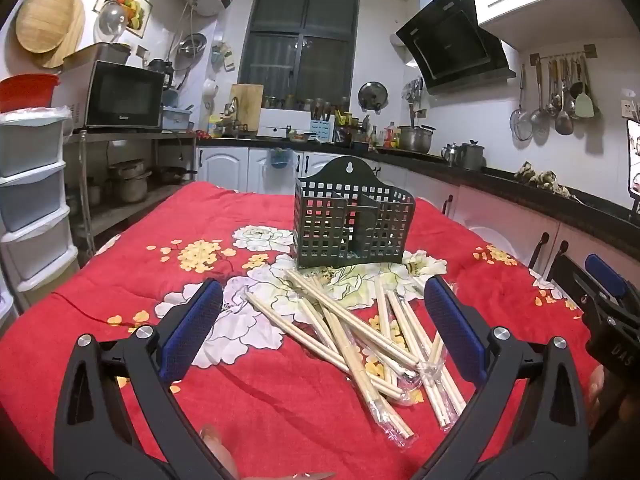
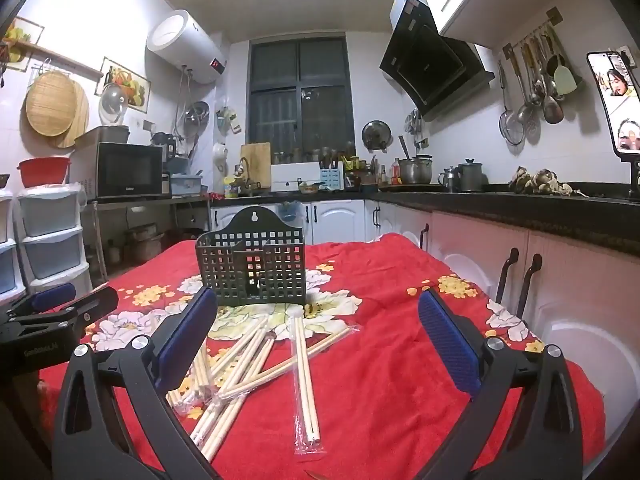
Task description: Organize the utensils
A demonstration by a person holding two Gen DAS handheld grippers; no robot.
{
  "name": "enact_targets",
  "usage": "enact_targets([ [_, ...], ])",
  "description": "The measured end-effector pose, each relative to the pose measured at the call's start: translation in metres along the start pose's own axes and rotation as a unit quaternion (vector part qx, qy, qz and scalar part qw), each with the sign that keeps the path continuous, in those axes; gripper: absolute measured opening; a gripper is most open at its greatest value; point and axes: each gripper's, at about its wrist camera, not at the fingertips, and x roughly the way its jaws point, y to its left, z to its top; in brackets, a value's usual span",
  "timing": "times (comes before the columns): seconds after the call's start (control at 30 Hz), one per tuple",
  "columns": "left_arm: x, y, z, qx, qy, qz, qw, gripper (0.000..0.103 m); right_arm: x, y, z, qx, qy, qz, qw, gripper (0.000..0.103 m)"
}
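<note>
While both jaws gape empty, only right wrist shows the phone.

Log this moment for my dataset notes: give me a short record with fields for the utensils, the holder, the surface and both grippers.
utensils: chopsticks, many pairs in clear sleeves, lying crisscrossed in a loose pile
holder: dark green perforated caddy, upright, with dividers, behind the pile; no chopsticks visible inside
surface: red floral cloth covering the table
left gripper: open, above the pile, holding nothing
right gripper: open, holding nothing, over the pile's right side
progress: no chopsticks sorted yet
</note>
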Motion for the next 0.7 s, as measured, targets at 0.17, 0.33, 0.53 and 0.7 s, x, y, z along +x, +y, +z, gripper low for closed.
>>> enact_targets([
  [0.17, 0.001, 0.001, 0.0, -0.002, 0.0, 0.0, 1.0, 0.093, 0.004, 0.001, -0.003, 0.0, 0.0, 0.002, 1.0, 0.098],
  [0.33, -0.001, -0.001, 0.0, 0.001, 0.0, 0.0, 1.0, 0.093, -0.006, 0.007, -0.002, 0.0, 0.001, 0.001, 1.0, 0.098],
  [0.53, -0.002, 0.0, 0.0, -0.001, -0.001, 0.0, 1.0, 0.093, -0.005, 0.006, -0.001, 0.0, 0.002, 0.002, 1.0, 0.098],
  [0.7, -0.001, 0.0, 0.0, 0.0, -0.001, 0.0, 1.0, 0.093, -0.006, 0.005, 0.0, 0.0, 0.002, 0.002, 1.0, 0.098],
])
